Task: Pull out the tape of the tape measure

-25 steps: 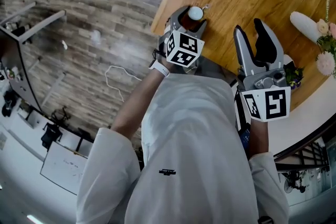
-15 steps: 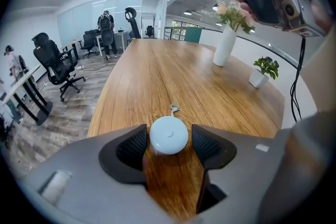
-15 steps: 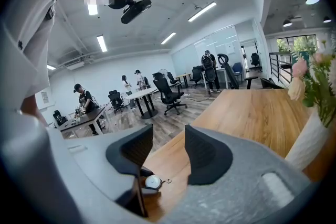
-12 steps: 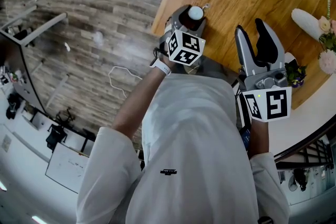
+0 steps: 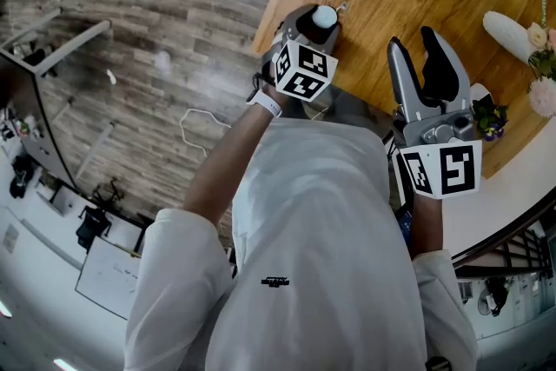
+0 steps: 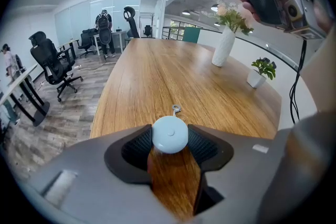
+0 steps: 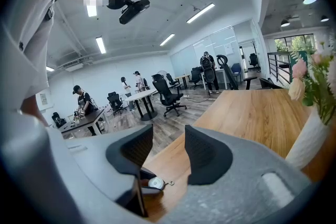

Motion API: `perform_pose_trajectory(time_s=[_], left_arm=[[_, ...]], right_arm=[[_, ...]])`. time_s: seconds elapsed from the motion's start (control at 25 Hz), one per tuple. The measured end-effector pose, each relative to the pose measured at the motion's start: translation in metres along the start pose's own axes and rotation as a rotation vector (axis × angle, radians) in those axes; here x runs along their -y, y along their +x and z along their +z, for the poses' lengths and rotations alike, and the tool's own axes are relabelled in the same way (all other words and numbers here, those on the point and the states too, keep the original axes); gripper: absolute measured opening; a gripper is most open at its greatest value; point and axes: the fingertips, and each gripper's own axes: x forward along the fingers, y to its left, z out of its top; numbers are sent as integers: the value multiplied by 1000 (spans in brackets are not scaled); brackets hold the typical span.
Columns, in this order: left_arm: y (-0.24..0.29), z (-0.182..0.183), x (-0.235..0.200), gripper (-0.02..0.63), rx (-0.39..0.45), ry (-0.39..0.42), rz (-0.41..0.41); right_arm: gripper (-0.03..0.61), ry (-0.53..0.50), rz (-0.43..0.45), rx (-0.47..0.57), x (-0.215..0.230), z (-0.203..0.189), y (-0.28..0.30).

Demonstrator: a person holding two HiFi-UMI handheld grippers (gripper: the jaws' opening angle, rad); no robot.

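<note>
Left gripper closing round tape measure, not yet tight; skewed squeeze could pop it off table's left edge; right gripper wide, empty.

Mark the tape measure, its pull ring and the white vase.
tape measure (image 6: 169,135), left gripper view, centre of round case.
pull ring (image 6: 176,108), left gripper view, the metal loop.
white vase (image 6: 222,47), left gripper view, mid body.

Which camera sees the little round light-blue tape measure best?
The left gripper view: the small round pale-blue tape measure sits large and centred between the left tongs, which are closing around it. The head view shows only its small top; the right gripper view shows it tiny, low down.
</note>
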Motion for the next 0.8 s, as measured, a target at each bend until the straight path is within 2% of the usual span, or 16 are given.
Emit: perform_pose_trajectory(time_s=[0.28, 0.8], left_arm=[[-3, 2, -1, 230, -16, 2, -24], [-29, 20, -9, 232, 26, 8, -26]], right_arm=[[184, 1, -21, 14, -5, 5, -5], [184, -4, -46, 51, -12, 18, -11]])
